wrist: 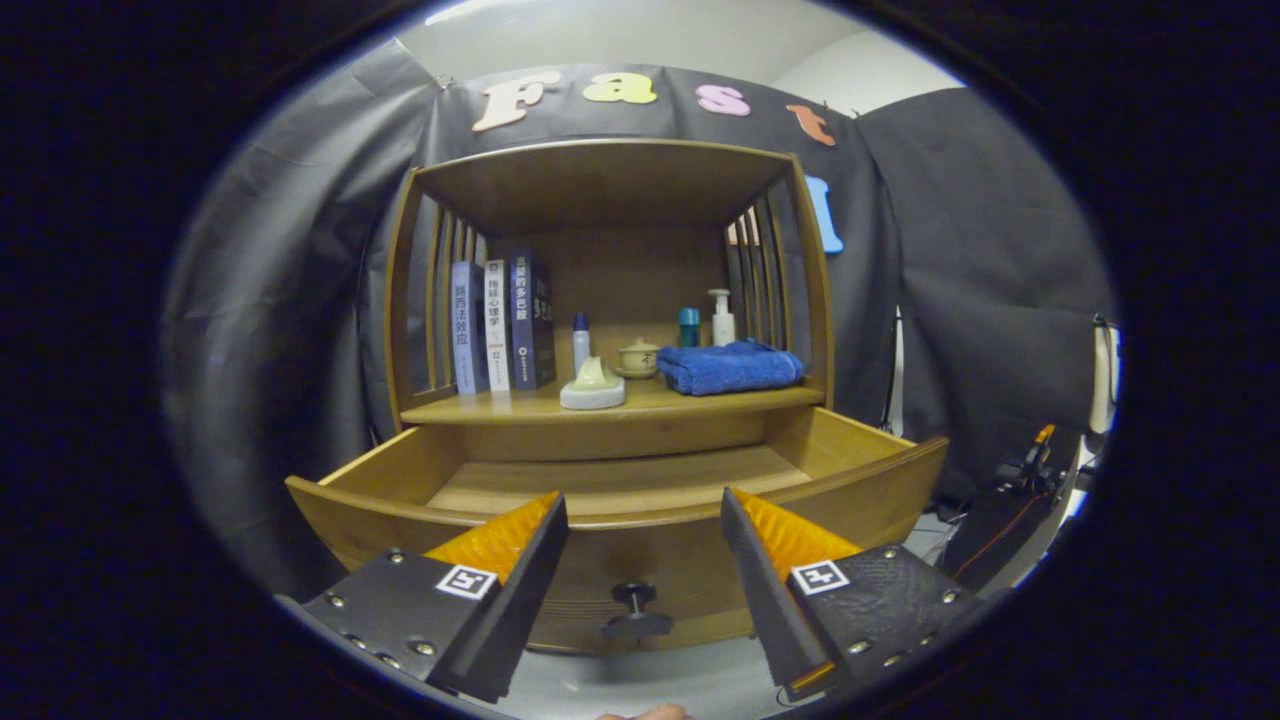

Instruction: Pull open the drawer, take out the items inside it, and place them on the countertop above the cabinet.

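Hand-held gripper (pixel 645 520): your fingers spread, empty, bottom centre.
Drawer (pixel 640 520): one, open, knob (pixel 634 600) between fingers.
Shelf (pixel 640 400): three books (pixel 500 325), one towel (pixel 730 367), three bottles (pixel 721 318).

Drawer (pixel 620 480) front wall hides near floor; fingers (pixel 520 545) cover front's upper face; book (pixel 531 320) titles unreadable.

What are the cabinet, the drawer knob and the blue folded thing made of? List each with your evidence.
Cabinet: looks like wood with a smooth honey finish; grain lines show in the open drawer.
Drawer knob: dark and slightly glossy, metal or plastic, cannot tell which.
Blue towel: soft terry-like cloth with a fuzzy folded surface.
The tool is open, its fingers either side of the knob.
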